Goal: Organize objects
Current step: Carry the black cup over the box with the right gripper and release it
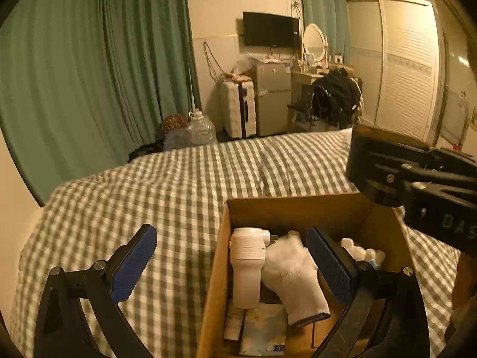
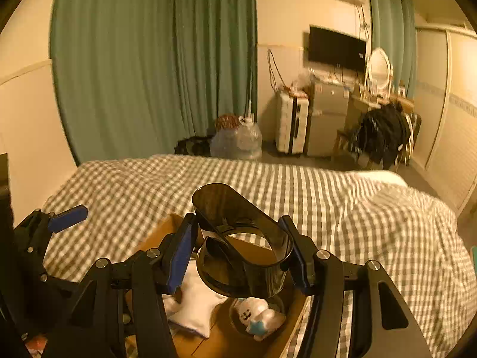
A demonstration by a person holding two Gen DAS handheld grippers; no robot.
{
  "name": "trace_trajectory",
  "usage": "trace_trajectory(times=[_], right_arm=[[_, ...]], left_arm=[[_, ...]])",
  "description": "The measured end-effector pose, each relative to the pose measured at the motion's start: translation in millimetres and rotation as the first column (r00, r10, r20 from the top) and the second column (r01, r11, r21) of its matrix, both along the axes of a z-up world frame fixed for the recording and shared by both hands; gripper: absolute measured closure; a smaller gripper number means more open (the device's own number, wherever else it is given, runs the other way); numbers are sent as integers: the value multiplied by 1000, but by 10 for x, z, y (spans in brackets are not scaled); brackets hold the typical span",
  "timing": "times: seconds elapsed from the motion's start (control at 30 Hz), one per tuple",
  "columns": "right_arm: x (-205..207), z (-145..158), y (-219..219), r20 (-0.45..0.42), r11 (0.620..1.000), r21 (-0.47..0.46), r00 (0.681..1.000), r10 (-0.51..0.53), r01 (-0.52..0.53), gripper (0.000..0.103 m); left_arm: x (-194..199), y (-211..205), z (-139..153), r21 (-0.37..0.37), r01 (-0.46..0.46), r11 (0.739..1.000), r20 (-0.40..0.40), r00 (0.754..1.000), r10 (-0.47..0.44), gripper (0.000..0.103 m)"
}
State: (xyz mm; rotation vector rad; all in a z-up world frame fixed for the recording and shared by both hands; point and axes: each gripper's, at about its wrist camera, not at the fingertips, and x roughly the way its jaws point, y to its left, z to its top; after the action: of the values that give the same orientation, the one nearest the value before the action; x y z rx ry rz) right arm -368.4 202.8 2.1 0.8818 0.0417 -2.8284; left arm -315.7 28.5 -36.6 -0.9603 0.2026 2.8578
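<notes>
An open cardboard box (image 1: 222, 238) sits on the checked bed. In it lie a white handheld device (image 1: 247, 268), a white glove (image 1: 293, 277), a small white plush figure (image 1: 362, 252) and flat packets (image 1: 262, 331). My left gripper (image 1: 232, 262) is open, one finger outside the box and one inside it. My right gripper (image 2: 241, 256) is shut on a dark translucent cup-shaped holder (image 2: 238, 238) and holds it above the box (image 2: 161, 226). The plush (image 2: 259, 317) and the glove (image 2: 193, 307) show below it.
The grey-and-white checked bedspread (image 1: 164, 185) spreads around the box. Behind the bed are green curtains (image 1: 89, 59), a water jug (image 1: 201, 129), a white suitcase (image 1: 237, 109), a small fridge (image 1: 272, 98), a chair with dark clothes (image 1: 337, 95) and a wardrobe (image 1: 402, 65).
</notes>
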Motion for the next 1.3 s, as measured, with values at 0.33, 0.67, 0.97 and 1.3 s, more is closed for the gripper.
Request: trace_trajectory(times=[0.33,0.67,0.97,1.3], right_arm=[[-409,-637,54,180,1000,3,983,-28,28,47],[-407,-789,27,234,998,34,971,-54,48,41],[-156,-687,83,174,997,-9,982,-68,71,19],[523,-33,236,32,993,-16,992,-119,120,13]], left_arm=[[-91,59,-336,3,20,1000,83,996,-20,0],[-54,87,-438,16,29,999,108,994,-31,0],[61,61,-356,19,2,1000,110,994,-4,0],[599,-12,197,45,-17,999,9,1000,16,0]])
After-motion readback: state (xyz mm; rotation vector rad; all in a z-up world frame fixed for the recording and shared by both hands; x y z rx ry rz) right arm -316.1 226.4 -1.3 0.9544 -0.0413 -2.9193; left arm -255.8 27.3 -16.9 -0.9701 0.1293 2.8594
